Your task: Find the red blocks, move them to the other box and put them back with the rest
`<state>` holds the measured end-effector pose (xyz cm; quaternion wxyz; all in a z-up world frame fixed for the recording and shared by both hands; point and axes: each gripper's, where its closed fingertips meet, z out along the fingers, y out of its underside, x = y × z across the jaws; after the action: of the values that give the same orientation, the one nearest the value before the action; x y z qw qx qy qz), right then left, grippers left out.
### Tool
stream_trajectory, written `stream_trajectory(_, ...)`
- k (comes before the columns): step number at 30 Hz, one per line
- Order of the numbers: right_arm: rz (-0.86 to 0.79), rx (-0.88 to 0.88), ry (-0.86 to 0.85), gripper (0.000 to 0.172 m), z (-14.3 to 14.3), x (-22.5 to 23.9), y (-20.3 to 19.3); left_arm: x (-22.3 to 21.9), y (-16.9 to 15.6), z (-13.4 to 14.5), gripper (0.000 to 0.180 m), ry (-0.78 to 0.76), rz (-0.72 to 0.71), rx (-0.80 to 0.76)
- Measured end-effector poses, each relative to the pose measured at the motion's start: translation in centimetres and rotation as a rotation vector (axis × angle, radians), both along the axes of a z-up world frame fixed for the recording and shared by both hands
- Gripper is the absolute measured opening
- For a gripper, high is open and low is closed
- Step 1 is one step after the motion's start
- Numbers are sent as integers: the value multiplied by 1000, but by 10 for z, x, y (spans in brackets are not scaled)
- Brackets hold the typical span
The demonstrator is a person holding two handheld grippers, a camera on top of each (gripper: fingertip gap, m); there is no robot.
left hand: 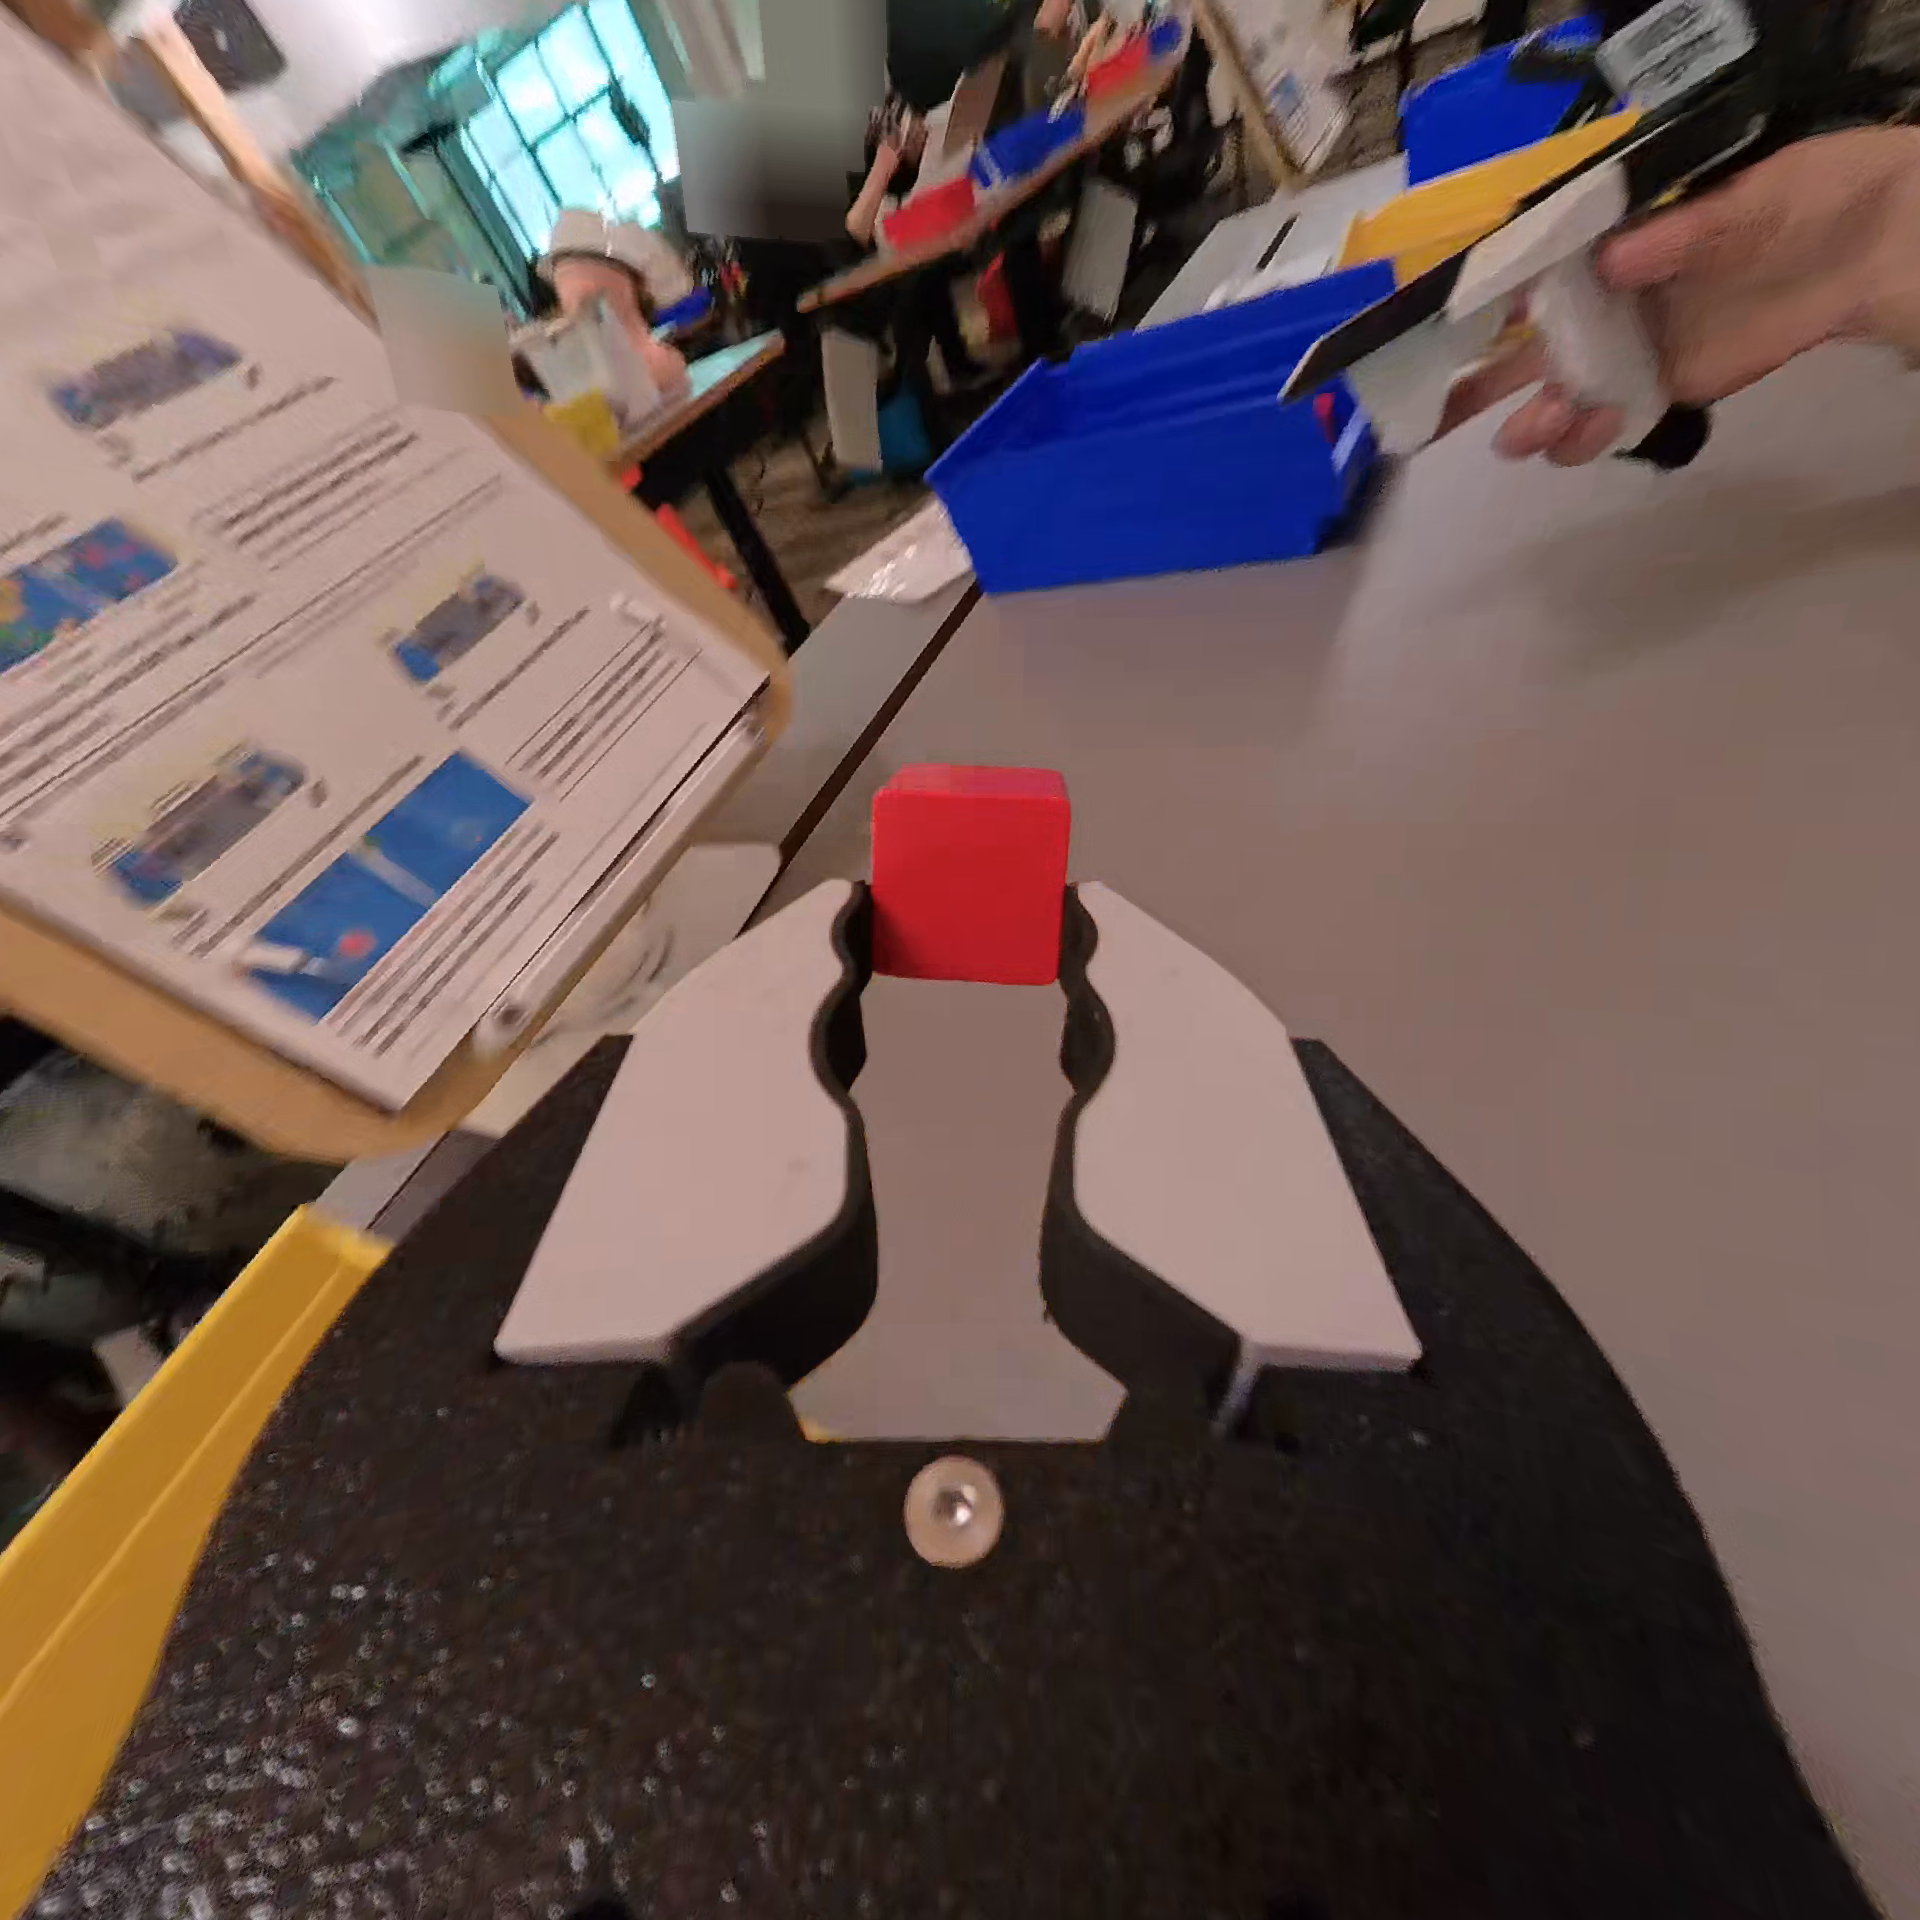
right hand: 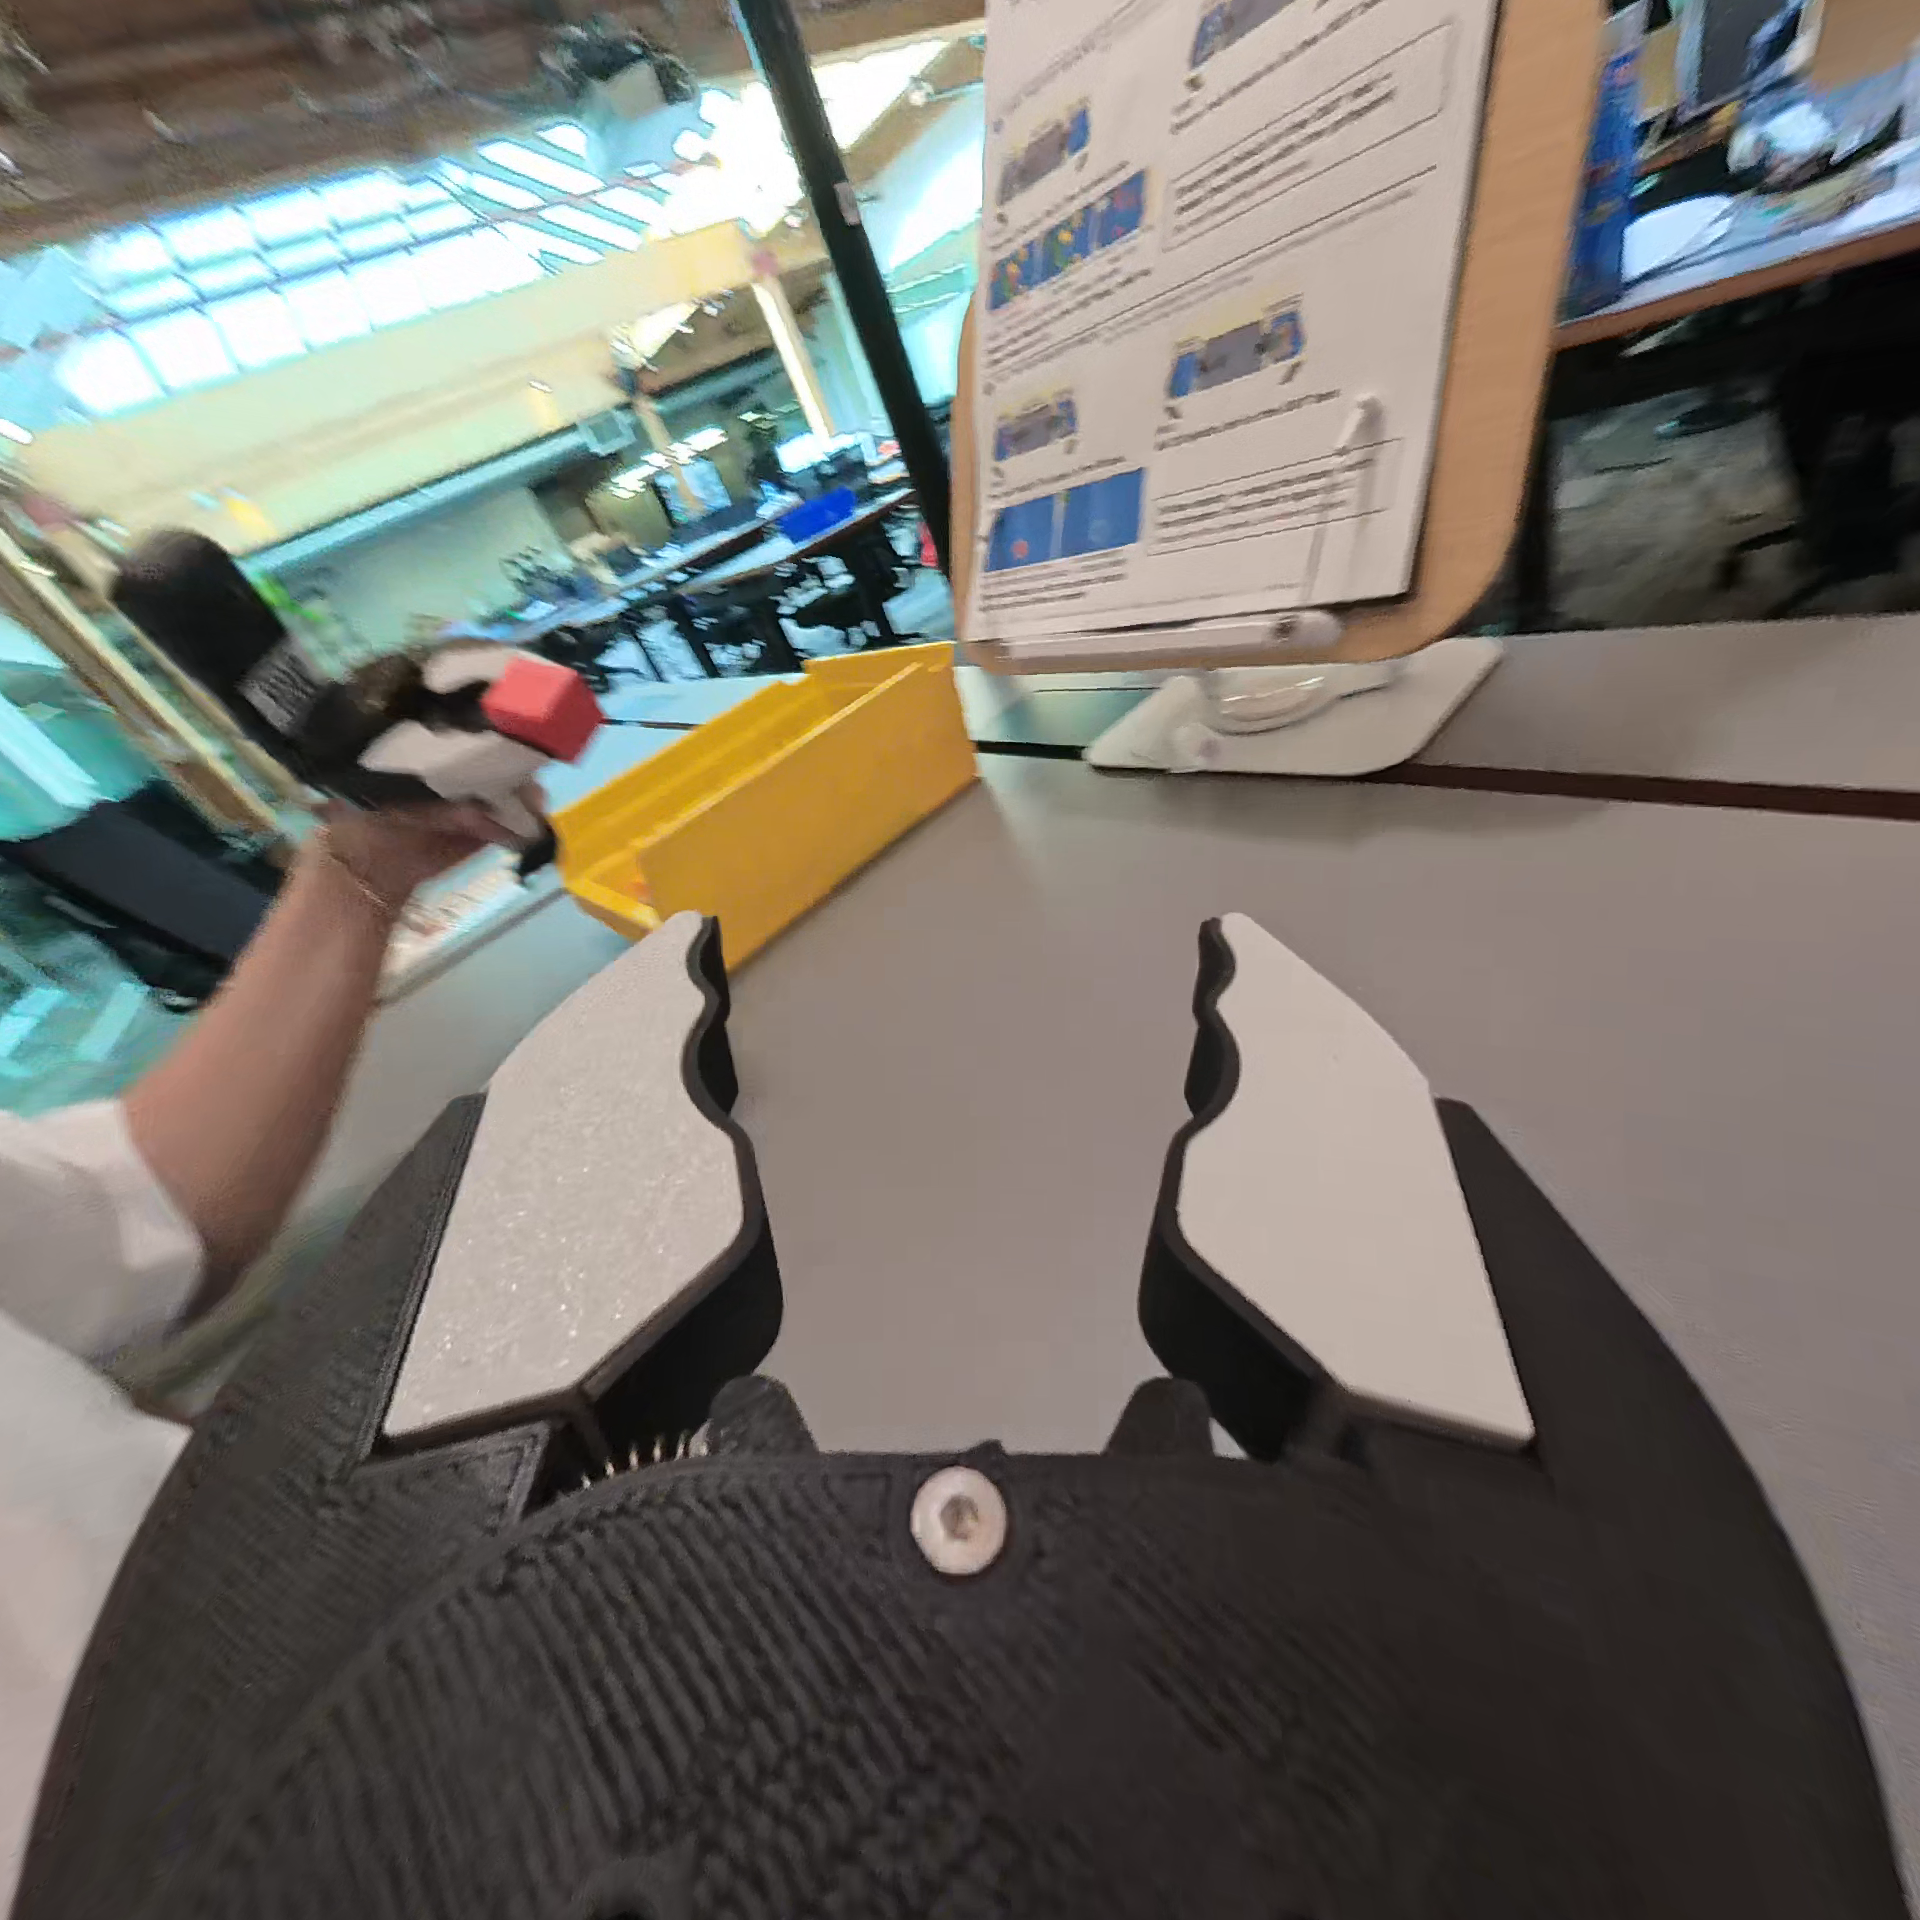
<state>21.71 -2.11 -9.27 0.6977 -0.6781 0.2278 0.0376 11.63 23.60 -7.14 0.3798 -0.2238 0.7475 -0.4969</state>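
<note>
Transfer step, I judge: my left gripper (left hand: 966,914) clamps a red block (left hand: 968,873) in the air between yellow bin (right hand: 769,790) and blue bin (left hand: 1153,468). Right gripper (right hand: 961,997) spread, empty. Next: carry over blue bin, release.

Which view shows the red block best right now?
The left wrist view: the red block sits large and sharp at the tips of the left tongs, both pads against its sides. The right wrist view shows it only small and blurred, held up near the yellow bin.

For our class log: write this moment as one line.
left claw: grips red block, airborne | right claw: open, empty | yellow bin, blue bin on table
</note>
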Motion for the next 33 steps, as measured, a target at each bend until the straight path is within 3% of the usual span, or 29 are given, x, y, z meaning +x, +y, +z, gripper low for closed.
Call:
stream_trajectory(5,183,82,210,91,-2,-13,34,27,-105,-17,34,-27,-180,-161)
stream_trajectory(11,423,106,520,86,-15,-39,67,43,-165,-35,34,-45,-291,-247)
stream_trajectory(23,720,74,779,66,-28,-74,89,39,-179,-53,34,-56,-345,-244)
stream_trajectory(25,752,102,805,49,-24,-77,89,38,-181,-55,34,-53,-354,-242)
stream_trajectory(27,752,119,831,36,-23,-75,89,39,-183,-56,34,-61,-355,-242)
stream_trajectory(33,724,54,800,35,-34,-73,87,42,-182,-69,34,-9,-308,-190)
